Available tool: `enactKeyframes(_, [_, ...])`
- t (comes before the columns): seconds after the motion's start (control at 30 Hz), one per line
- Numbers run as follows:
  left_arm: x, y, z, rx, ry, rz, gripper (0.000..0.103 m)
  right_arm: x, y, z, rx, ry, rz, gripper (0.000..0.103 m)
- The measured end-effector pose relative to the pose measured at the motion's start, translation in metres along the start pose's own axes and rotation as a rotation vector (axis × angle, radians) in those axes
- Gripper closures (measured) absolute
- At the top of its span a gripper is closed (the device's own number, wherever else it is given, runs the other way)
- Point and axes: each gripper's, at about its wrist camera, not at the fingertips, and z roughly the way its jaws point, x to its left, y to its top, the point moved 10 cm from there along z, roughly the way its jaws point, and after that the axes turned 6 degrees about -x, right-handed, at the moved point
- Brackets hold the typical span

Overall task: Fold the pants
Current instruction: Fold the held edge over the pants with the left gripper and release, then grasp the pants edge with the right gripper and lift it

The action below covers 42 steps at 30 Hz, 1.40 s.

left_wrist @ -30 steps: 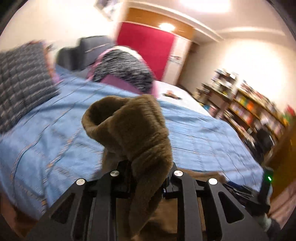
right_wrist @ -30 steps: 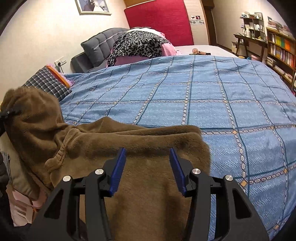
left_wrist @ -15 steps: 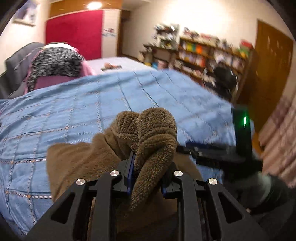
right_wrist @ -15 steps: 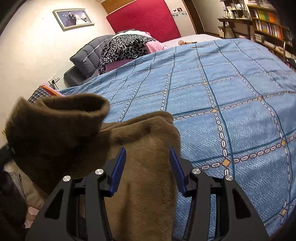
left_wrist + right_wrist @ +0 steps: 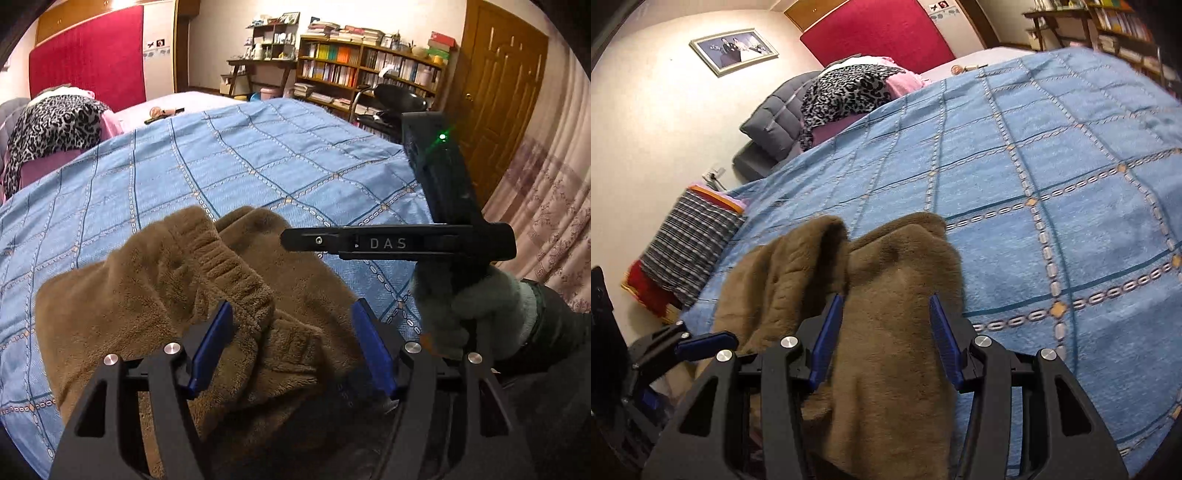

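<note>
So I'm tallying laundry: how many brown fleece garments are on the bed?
1: the brown pants, at the blue bedspread's near edge; any others beneath stay hidden.

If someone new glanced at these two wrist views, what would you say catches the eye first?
Most striking is the brown fleece pants, heaped at the near edge of the blue checked bedspread. The left gripper has just opened, the cuff lying loose between its jaws, and the right gripper stands open over the fleece. Farther back, a leopard-print cloth lies by the red headboard.
</note>
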Motion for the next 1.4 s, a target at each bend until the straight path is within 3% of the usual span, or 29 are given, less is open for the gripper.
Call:
enactKeyframes(0.17, [0.029, 0.003, -0.02, -0.033, 0.004, -0.103, 0.036, 0.02, -0.004, 0.005, 0.054, 0.121, 0.078, 0.053])
enactKeyframes(0.27, [0.062, 0.0, -0.034, -0.055, 0.06, -0.171, 0.035, 0.027, -0.012, 0.013, 0.102, 0.162, 0.123, 0.042])
enactKeyframes(0.4, [0.111, -0.012, -0.047, -0.076, 0.137, -0.286, 0.035, 0.037, -0.022, 0.029, 0.157, 0.156, 0.103, 0.041])
enactKeyframes(0.5, [0.134, -0.021, -0.056, -0.088, 0.174, -0.344, 0.035, 0.043, -0.023, 0.043, 0.184, 0.152, 0.104, 0.032])
enactKeyframes(0.7, [0.154, -0.038, -0.059, -0.086, 0.19, -0.405, 0.035, 0.054, -0.03, 0.064, 0.221, 0.125, 0.05, 0.029])
enactKeyframes(0.8, [0.154, -0.04, -0.056, -0.083, 0.192, -0.394, 0.035, 0.066, -0.037, 0.066, 0.238, 0.13, -0.007, 0.037])
enactKeyframes(0.97, [0.156, -0.038, -0.05, -0.083, 0.192, -0.392, 0.034, 0.069, -0.04, 0.06, 0.236, 0.148, -0.031, 0.069])
enactKeyframes(1.03, [0.156, -0.035, -0.052, -0.089, 0.185, -0.402, 0.034, 0.071, -0.03, 0.051, 0.202, 0.156, -0.037, 0.071])
enactKeyframes(1.13, [0.152, -0.021, -0.056, -0.116, 0.175, -0.399, 0.034, 0.08, 0.005, 0.019, 0.083, 0.174, -0.084, 0.072])
enactKeyframes(1.27, [0.132, -0.001, -0.054, -0.147, 0.131, -0.358, 0.032, 0.066, 0.036, -0.02, -0.023, 0.139, -0.109, 0.072])
enactKeyframes(1.4, [0.104, -0.004, -0.029, -0.09, 0.081, -0.303, 0.032, 0.022, 0.021, -0.015, 0.027, 0.082, -0.048, 0.072])
